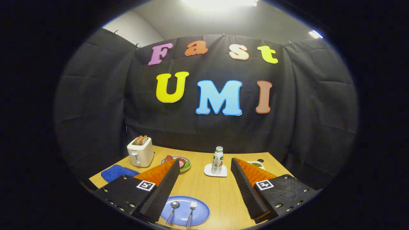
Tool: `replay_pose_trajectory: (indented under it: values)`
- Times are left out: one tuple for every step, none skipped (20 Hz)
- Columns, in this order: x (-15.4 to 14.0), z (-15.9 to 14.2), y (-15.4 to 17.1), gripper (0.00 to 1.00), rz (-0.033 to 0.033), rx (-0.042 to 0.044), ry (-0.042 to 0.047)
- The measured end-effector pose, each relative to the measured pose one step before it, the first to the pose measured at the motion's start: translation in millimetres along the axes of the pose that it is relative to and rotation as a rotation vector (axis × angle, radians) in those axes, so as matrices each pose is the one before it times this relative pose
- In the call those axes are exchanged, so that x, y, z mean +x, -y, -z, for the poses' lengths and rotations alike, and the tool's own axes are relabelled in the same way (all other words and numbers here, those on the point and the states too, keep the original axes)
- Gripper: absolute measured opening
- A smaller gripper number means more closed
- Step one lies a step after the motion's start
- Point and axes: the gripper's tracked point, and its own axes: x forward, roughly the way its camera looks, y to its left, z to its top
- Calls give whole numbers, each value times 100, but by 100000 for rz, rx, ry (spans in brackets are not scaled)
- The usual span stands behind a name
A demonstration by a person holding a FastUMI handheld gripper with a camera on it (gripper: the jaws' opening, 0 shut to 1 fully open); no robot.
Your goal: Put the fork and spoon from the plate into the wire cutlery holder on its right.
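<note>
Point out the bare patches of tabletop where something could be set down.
Gripper, jaws open and holding nothing. Bare wood runs between them, from the blue plate with its spoon and fork up to the bottle on its coaster. The far-left side is crowded: toaster, food plate, blue cloth.

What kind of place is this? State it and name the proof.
Likely a staged breakfast table in a recording booth: toaster with toast, bottle, blue plate holding spoon and fork. Open gripper hovers above.

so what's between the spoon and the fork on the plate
Nothing: bare blue plate separates spoon and fork in the gripper view, below the open gripper.
</note>
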Motion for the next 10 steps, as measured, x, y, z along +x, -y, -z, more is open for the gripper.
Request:
replay_pose_trajectory:
  values:
    - [48,-500,257,98,786,-167,1642]
    - [17,-172,17,98,397,-853,627]
    - [29,226,-43,98,85,-1376,-762]
    - [-29,475,-95,98,-121,-1353,-1043]
    - [-68,203,-10,98,119,-1057,-994]
    - [-101,92,-160,98,-139,-408,-516]
    - [-68,-13,-17,98,455,-590,-125]
    - [115,178,72,98,289,-782,-369]
    - [124,271,-263,98,-638,-590,-965]
    - [225,617,-422,98,-926,-462,-1578]
